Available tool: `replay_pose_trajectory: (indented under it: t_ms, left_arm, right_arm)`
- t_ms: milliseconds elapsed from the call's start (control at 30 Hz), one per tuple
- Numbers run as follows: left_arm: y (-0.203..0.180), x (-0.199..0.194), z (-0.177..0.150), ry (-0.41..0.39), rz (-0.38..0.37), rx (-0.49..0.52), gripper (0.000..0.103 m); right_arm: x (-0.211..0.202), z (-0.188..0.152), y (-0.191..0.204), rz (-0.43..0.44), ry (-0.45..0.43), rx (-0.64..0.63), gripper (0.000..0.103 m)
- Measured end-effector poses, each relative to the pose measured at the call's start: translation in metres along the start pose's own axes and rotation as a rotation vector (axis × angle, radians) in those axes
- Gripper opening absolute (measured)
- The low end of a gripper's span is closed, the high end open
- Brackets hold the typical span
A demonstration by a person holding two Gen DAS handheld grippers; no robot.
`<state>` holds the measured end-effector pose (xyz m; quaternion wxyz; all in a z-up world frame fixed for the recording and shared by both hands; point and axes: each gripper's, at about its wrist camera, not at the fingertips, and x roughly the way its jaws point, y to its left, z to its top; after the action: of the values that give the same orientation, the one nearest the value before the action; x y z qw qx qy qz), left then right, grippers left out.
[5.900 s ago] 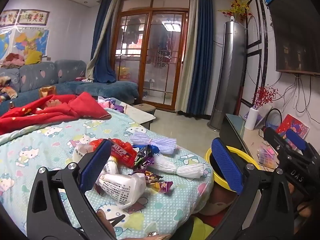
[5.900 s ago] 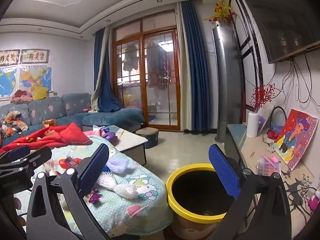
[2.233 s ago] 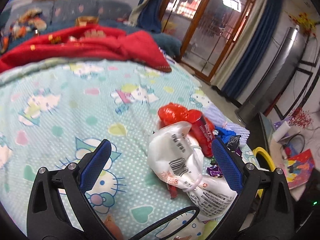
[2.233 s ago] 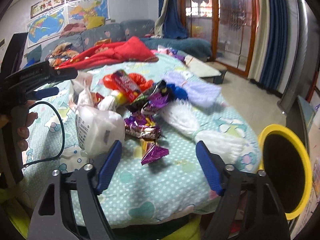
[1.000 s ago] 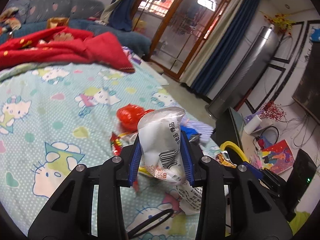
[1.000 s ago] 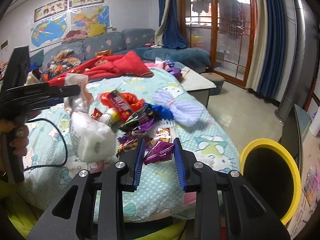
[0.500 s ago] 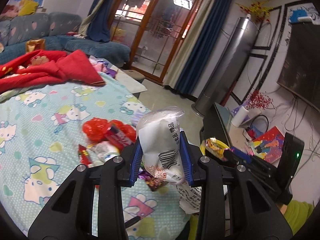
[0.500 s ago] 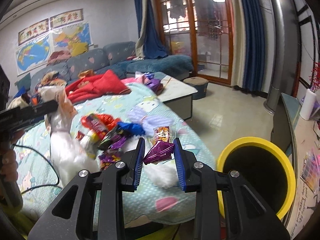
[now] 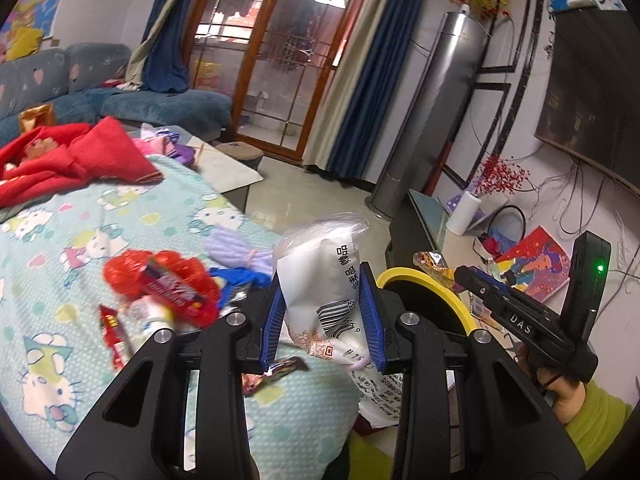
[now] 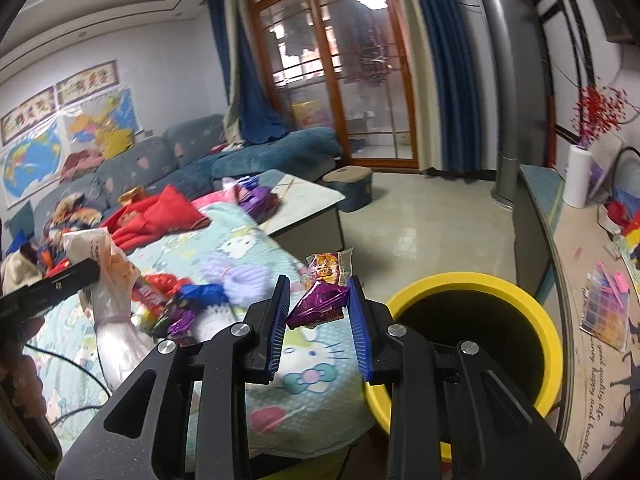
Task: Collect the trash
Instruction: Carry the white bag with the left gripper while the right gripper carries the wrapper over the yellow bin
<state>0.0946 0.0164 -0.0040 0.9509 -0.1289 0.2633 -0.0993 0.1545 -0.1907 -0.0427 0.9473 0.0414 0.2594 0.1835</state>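
— Left wrist: what's the left gripper (image 9: 322, 312) got?
— Jaws clamped on a white plastic bag (image 9: 320, 280), lifted above the bedspread (image 9: 60, 240).
— Right wrist?
— The right gripper (image 10: 318, 312) pinches a purple wrapper (image 10: 318, 306) just beside the yellow-rimmed bin (image 10: 472, 284).

Both grippers' fingers (image 9: 370, 316) (image 10: 358, 320) clamped.

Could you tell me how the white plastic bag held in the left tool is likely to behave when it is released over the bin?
The white plastic bag looks floppy: its lower part sags below the left tool. It seems light, thin film, so it may drift or snag on the yellow bin rim.
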Motion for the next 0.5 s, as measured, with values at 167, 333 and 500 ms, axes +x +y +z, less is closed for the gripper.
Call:
replay_pose_trajectory:
  t_ms: [167,333,500]
  left_arm:
    - [-0.021,0.013,0.000,0.008,-0.015,0.036,0.028]
    - [-0.044,0.028,-0.002,0.021,-0.032,0.079,0.028]
    - [-0.066,0.044,-0.006,0.031,-0.038,0.124,0.028]
  right_arm:
    - [-0.006,0.004,-0.026,-0.046,-0.013,0.060,0.028]
    - [-0.008,0.005,-0.049,-0.087,-0.010,0.113,0.028]
    - [-0.013,0.003,-0.070,-0.130,-0.011,0.155,0.028]
